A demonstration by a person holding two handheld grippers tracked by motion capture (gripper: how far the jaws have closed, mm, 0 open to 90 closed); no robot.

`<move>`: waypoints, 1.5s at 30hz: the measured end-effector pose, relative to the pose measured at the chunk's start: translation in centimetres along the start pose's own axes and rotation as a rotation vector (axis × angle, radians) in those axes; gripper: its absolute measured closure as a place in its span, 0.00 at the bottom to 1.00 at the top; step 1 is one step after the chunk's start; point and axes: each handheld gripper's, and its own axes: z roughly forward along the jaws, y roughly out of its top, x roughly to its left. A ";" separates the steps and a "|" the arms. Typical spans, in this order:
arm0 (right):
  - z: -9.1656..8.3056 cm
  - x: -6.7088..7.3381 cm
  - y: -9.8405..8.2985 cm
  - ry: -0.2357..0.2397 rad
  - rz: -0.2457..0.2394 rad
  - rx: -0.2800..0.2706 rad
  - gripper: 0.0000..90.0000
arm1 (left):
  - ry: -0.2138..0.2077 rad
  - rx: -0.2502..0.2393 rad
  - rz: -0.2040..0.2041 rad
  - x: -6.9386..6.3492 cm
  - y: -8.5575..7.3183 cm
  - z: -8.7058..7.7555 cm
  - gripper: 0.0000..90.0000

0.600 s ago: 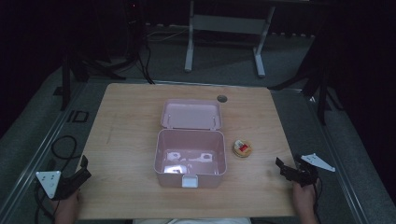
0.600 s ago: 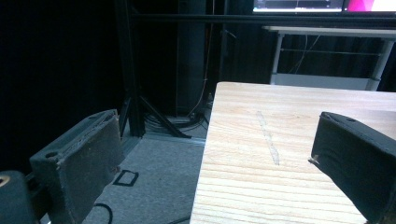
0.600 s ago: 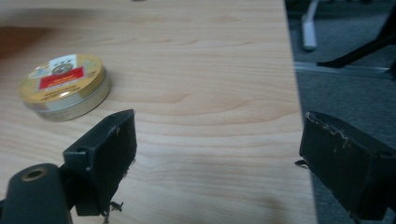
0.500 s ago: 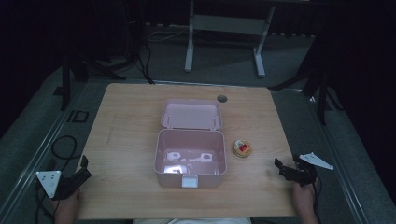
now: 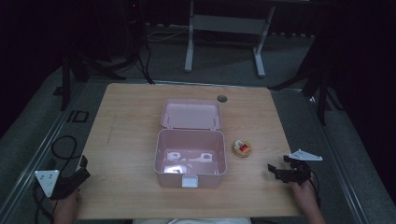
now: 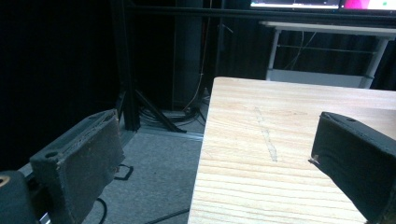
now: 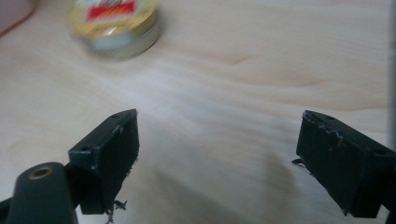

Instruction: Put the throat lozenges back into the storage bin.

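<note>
One pink box point(image 5: 190, 158) is seen at the middle of the table point(image 5: 126, 121), its lid point(image 5: 191, 114) laid open toward the far side. One round tin point(image 5: 243, 148) is set just right of the box, apart from it. The right gripper point(image 5: 279, 171) is held near the table's right edge, jaws spread wide and empty, the tin point(image 7: 114, 25) lying ahead of it across bare wood. The left gripper point(image 5: 77, 175) is held at the near left corner, jaws released, straddling the left edge. Wide bare wood is left on both sides of the box.
</note>
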 end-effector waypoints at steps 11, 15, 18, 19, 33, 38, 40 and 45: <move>-0.6 0.6 2.3 0.093 -0.170 0.276 0.14 | -0.002 -0.006 0.007 -0.1 0.0 0.0 0.03; -0.5 1.0 2.8 0.129 -0.220 0.387 0.13 | -0.004 -0.005 0.008 -0.1 0.0 0.0 0.03; -0.5 1.2 3.0 0.135 -0.248 0.459 0.13 | -0.005 -0.006 0.009 -0.1 0.0 0.0 0.03; -0.4 1.5 3.3 0.137 -0.278 0.534 0.13 | -0.005 -0.006 0.009 -0.1 0.0 0.0 0.03; 0.0 2.9 5.0 0.138 -0.359 0.857 0.12 | -0.004 -0.007 0.016 -0.2 0.0 0.0 0.03; 0.1 3.3 5.8 0.125 -0.393 0.926 0.14 | -0.006 -0.007 0.018 -0.2 0.0 0.0 0.03; 0.1 3.4 6.2 0.127 -0.400 0.928 0.14 | -0.006 -0.008 0.018 -0.2 0.0 0.0 0.03; 0.6 3.7 6.9 0.130 -0.413 0.949 0.14 | -0.006 -0.008 0.021 -0.2 0.0 0.0 0.03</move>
